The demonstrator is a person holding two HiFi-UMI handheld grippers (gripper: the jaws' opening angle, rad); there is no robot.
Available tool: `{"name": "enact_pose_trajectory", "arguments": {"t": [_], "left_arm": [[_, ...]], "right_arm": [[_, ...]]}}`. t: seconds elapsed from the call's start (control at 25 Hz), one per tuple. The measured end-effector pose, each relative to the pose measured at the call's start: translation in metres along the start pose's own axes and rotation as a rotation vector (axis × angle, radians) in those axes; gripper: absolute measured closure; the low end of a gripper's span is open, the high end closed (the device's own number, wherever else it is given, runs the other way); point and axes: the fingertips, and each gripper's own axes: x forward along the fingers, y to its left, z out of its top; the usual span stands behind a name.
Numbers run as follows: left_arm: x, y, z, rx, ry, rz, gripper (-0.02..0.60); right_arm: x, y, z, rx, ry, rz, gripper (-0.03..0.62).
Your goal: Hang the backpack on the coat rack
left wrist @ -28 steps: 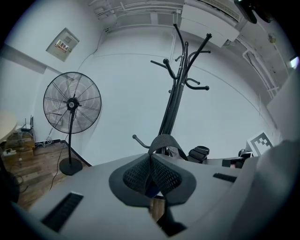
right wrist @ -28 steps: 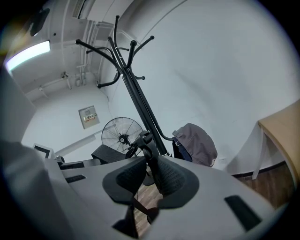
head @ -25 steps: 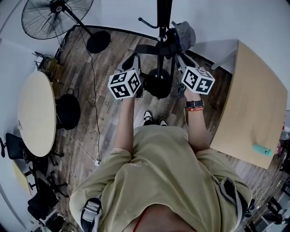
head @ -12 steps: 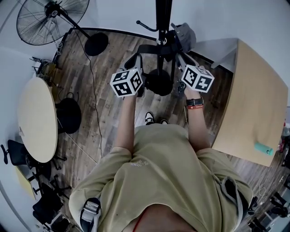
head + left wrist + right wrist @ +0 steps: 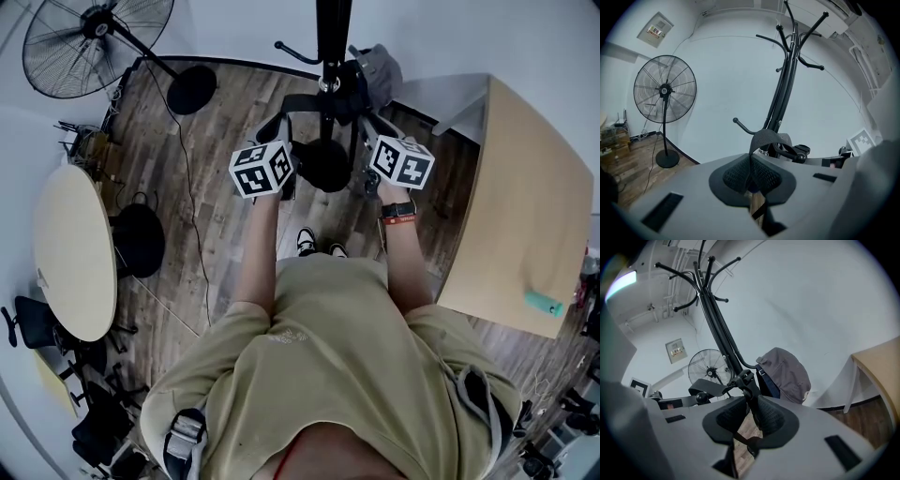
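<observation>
Right, left tongs clamped on the mesh shoulder strap, right tongs clamped on the other strap; grey backpack hangs low beside the coat rack pole; straps held apart, I reckon, to straddle the pole.

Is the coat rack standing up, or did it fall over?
Standing up. The coat rack rises straight from its round base on the floor, hooks at the top.
</observation>
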Motion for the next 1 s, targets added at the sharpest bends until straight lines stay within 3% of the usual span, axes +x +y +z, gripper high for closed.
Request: {"name": "enact_pose_trajectory", "arguments": {"t": [0.48,0.68,1.0], "left_arm": [[0.021,0.012,-0.059,-0.039,0.139,-0.001,0.557],[0.029,0.004,-0.079,-0.07,0.184,-0.04,0.557],[0.042,-0.018,-0.107,-0.029,0.25,-0.107,0.555]], "right_arm": [[0.013,-0.021,-0.051,-0.014,0.12,-0.037,0.507],[0.024,-0.012,-0.07,-0.025,0.165,-0.005,0.507],[0.036,-0.002,-0.087,-0.057,0.189,0.028,0.502]]}}
